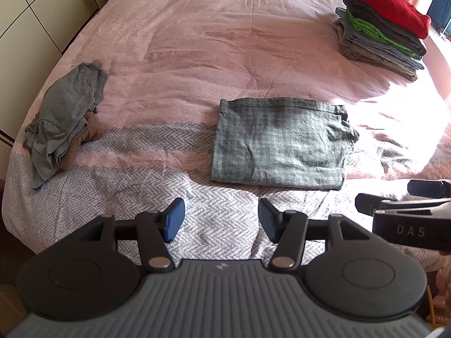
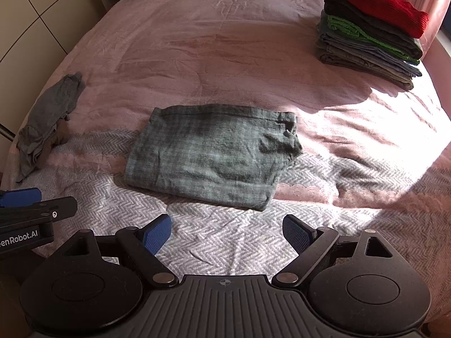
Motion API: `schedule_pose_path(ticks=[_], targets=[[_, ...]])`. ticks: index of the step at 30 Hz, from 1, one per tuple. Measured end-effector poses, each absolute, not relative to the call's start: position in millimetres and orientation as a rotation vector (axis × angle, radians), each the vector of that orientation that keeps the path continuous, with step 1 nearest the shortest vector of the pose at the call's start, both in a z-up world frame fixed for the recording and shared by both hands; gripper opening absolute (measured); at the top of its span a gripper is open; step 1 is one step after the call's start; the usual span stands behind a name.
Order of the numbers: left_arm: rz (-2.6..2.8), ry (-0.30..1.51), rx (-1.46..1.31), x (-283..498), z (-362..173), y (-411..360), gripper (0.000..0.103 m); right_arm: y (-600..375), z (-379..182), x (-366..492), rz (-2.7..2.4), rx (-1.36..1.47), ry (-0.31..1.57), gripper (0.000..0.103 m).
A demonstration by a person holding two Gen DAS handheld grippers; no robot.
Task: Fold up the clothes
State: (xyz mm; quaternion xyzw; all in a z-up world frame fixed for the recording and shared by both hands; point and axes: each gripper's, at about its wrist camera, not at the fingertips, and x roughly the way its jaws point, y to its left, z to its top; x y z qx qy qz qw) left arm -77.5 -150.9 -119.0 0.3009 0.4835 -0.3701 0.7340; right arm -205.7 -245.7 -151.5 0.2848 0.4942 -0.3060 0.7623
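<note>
Both hand-held grippers are hovering low over the near edge of the bed (image 1: 197, 42), jaws spread wide, nothing in them. Left hand-held gripper (image 1: 221, 219) points straight up the bed with its blue pads level; right hand-held gripper (image 2: 227, 232) sits just beside it, aimed the same way.

Biggest thing is the bed, pink cover with a grey herringbone band across the near end. Sun washes out the right side; the left wrist view blows out to white there, while the right wrist view keeps the folds and shadows readable.

Next is the stack (image 1: 383, 25) of folded clothes at the far right, red knit (image 2: 379, 2) on top, then dark, green and grey-blue layers.

Then the folded plaid piece (image 1: 279, 143), lying flat in the middle, just ahead of the grippers and not touching them. Long axis runs left to right across the bed, with the bunched, rumpled end at the right and the neat folded edge at the left. From the right wrist it sits left of centre (image 2: 211, 152).

Smallest is a crumpled grey garment (image 1: 64, 118) at the left edge, well apart from the plaid one, with something brownish under it.

Each camera catches the other gripper's fingers poking in from the side.
</note>
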Motion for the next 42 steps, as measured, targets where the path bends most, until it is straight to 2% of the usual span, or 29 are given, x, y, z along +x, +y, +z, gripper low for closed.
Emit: schedule_pose_path(ticks=[29,38,42], targets=[[-0.923,1.109,0.757,17,-161,-225,0.054,-292,-189,-141,-0.815,0.743,1.177,0.089],[-0.919,1.151,0.731,29,-205,-233,0.057,-313,-228,-158,-0.823,0.775,1.203,0.089],[-0.925,1.189,0.658,48,-235,-224,0.057,-332,-256,-180,-0.786,0.809,1.152,0.089]])
